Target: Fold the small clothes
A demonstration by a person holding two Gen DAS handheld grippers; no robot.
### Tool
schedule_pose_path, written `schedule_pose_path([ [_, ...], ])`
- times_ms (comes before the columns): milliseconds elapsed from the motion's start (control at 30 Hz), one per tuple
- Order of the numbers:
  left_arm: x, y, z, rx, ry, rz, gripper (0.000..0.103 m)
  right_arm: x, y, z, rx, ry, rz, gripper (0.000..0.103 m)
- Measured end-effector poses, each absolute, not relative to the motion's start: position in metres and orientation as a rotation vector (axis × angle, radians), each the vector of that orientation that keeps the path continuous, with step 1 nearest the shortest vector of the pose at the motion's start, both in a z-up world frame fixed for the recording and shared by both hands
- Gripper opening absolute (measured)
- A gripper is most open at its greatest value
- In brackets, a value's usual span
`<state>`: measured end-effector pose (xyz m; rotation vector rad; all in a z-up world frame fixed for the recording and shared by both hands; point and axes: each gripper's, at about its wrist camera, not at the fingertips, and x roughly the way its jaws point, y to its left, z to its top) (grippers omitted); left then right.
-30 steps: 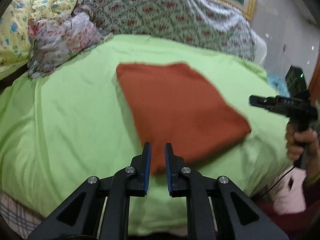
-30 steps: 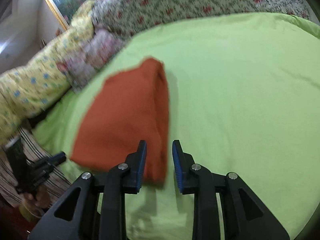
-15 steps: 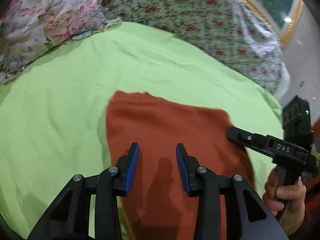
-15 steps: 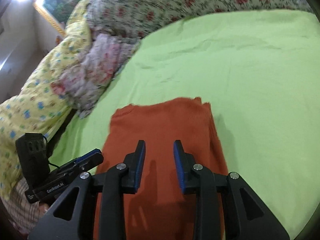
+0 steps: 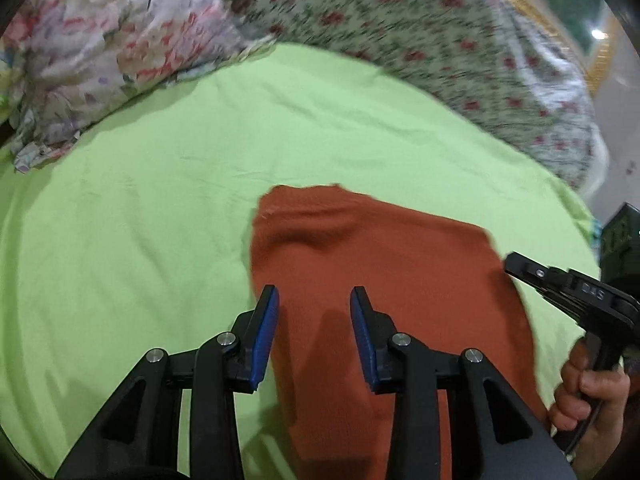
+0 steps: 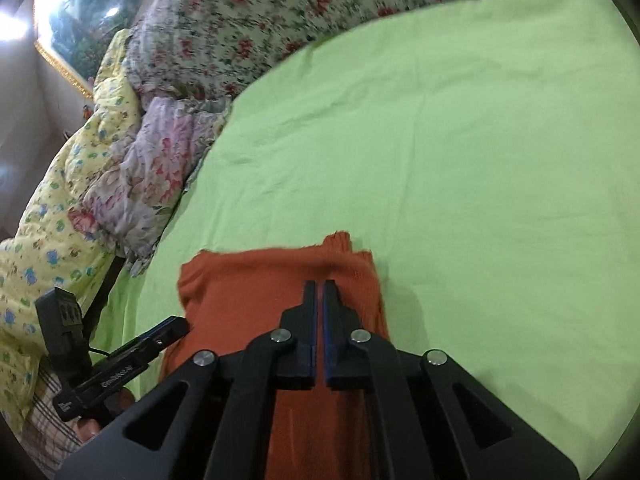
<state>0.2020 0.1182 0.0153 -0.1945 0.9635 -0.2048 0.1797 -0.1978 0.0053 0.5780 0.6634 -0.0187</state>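
A folded rust-orange garment (image 5: 380, 264) lies flat on the green bedsheet (image 5: 140, 220); it also shows in the right wrist view (image 6: 248, 280). My left gripper (image 5: 314, 300) is open and empty, its jaws over the garment's left edge near the front. My right gripper (image 6: 319, 286) is shut with nothing seen between its jaws, hovering over the garment's far right part. The right gripper appears at the right edge of the left wrist view (image 5: 568, 288); the left gripper appears at the lower left of the right wrist view (image 6: 128, 356).
A crumpled floral cloth (image 5: 100, 60) and a floral quilt (image 5: 400, 28) lie along the far side of the bed. A yellow patterned quilt (image 6: 52, 220) is at the left. The green sheet (image 6: 480, 160) spreads wide to the right of the garment.
Both grippers moved forward over the garment. The left jaws opened wider. The right jaws closed from open to shut.
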Motion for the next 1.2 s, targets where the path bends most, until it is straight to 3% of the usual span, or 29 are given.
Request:
schedule_pose_path([
  [200, 0.114, 0.11, 0.04, -0.177, 0.904, -0.344, 0.036, 0.112, -0.164, 0.025, 0.512, 0.638, 0.058, 0.003],
  [500, 0.014, 0.104, 0.029, -0.185, 0.896, -0.5, 0.036, 0.03, -0.13, 0.0, 0.485, 0.678, 0.078, 0.004],
  [800, 0.011, 0.108, -0.018, -0.166, 1.01, -0.451, 0.029, 0.01, -0.136, -0.04, 0.506, 0.751, 0.009, 0.003],
  [1200, 0.002, 0.11, -0.011, -0.143, 1.008, -0.386, 0.031, -0.014, -0.145, -0.049, 0.489, 0.705, -0.017, 0.0],
])
